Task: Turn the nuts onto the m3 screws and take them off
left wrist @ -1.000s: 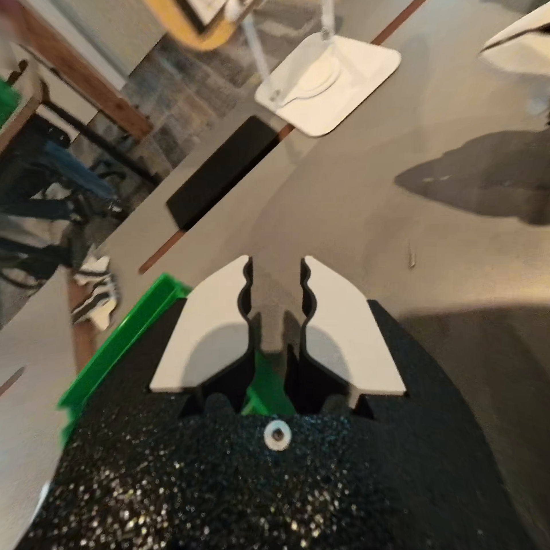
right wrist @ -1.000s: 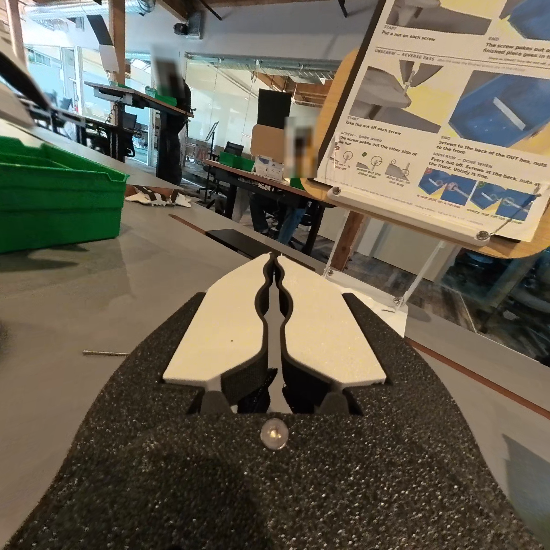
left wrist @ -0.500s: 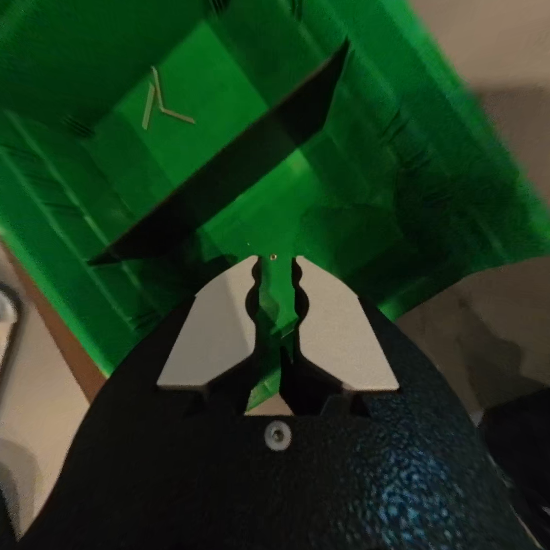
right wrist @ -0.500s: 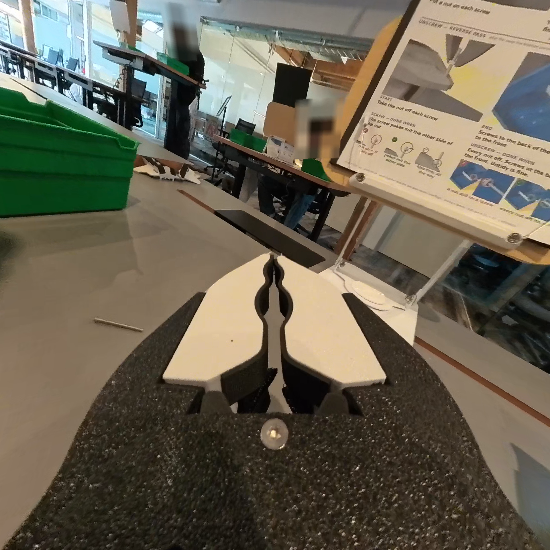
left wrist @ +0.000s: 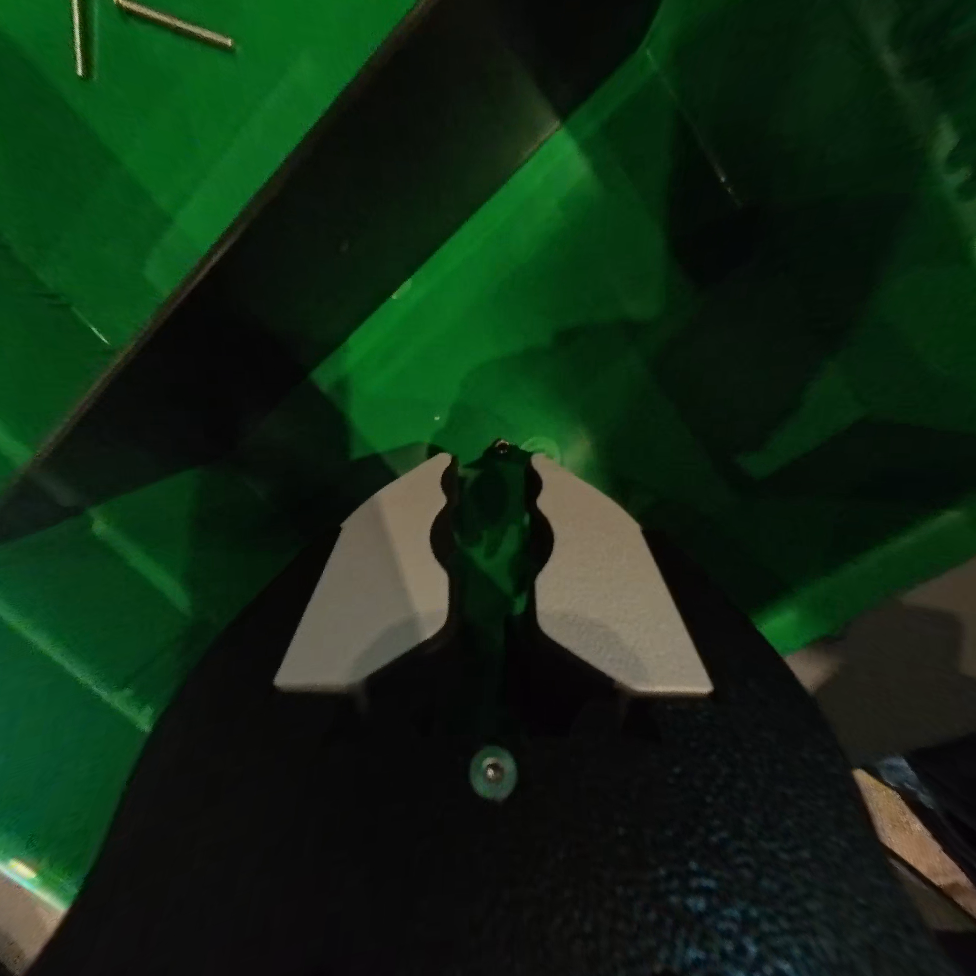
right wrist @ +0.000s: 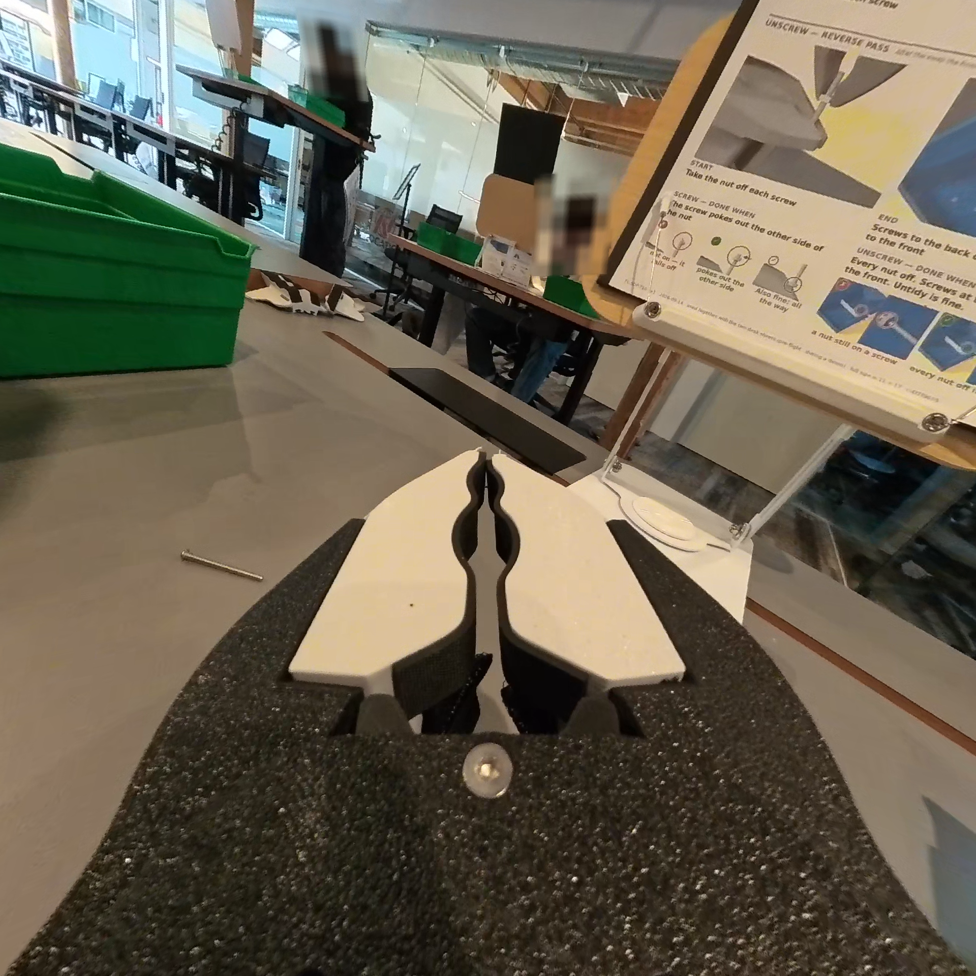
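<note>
In the left wrist view my left gripper point(left wrist: 491, 462) is open and reaches down into a green bin point(left wrist: 528, 237). A small nut point(left wrist: 501, 448) lies on the bin floor just ahead of the gap between the fingertips, and no pad touches it. Two screws point(left wrist: 174, 29) lie in the far compartment, beyond a black divider point(left wrist: 317, 222). In the right wrist view my right gripper point(right wrist: 486, 457) is shut, low over the grey table point(right wrist: 132, 475). A single screw point(right wrist: 222, 565) lies on the table to its left.
The green bin point(right wrist: 105, 296) stands at the far left of the right wrist view. An instruction board point(right wrist: 818, 211) on a white stand point(right wrist: 681, 533) rises at the right. A black plate point(right wrist: 486, 412) is set into the table ahead. Desks and people are in the background. Left tips to right tips: about 40 cm.
My left gripper swung from above the bare table into the green bin and dropped close to its floor, bringing the nut to its fingertips. The right gripper stayed shut and only shifted a little.
</note>
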{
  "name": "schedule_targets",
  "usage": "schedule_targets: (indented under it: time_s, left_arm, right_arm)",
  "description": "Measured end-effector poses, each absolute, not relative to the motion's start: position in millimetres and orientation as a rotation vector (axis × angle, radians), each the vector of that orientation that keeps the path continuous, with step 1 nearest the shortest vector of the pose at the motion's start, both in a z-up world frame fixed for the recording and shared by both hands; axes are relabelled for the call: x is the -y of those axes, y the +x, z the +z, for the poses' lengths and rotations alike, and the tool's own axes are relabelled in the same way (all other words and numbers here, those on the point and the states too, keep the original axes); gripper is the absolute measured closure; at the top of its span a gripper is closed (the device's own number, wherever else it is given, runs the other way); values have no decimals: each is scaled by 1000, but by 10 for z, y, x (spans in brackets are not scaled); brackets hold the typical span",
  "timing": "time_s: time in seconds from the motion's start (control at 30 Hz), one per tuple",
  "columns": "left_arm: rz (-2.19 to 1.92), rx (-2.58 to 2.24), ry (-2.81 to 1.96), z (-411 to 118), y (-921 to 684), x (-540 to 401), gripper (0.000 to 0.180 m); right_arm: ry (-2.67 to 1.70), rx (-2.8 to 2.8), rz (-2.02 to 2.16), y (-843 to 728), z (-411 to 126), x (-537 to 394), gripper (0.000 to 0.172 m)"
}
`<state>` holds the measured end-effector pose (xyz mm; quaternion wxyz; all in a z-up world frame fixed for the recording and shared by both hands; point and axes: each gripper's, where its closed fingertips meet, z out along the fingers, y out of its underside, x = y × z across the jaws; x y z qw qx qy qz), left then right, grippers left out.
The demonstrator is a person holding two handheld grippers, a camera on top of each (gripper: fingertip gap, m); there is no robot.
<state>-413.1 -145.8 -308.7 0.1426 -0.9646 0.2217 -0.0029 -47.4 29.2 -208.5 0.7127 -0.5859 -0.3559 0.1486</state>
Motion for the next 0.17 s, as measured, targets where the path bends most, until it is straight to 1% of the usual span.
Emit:
schedule_targets:
  time_s: [0.03, 0.17]
  left_arm:
    - [-6, -645, -2786, -3094, -4130, 1460, 158]
    - [5, -654, -2780, -3098, -4129, 1452, 160]
  right_arm:
    - [-1298, 789, 330, -475, -2085, -290, 172]
    - [-1298, 790, 334, -479, -2084, -284, 172]
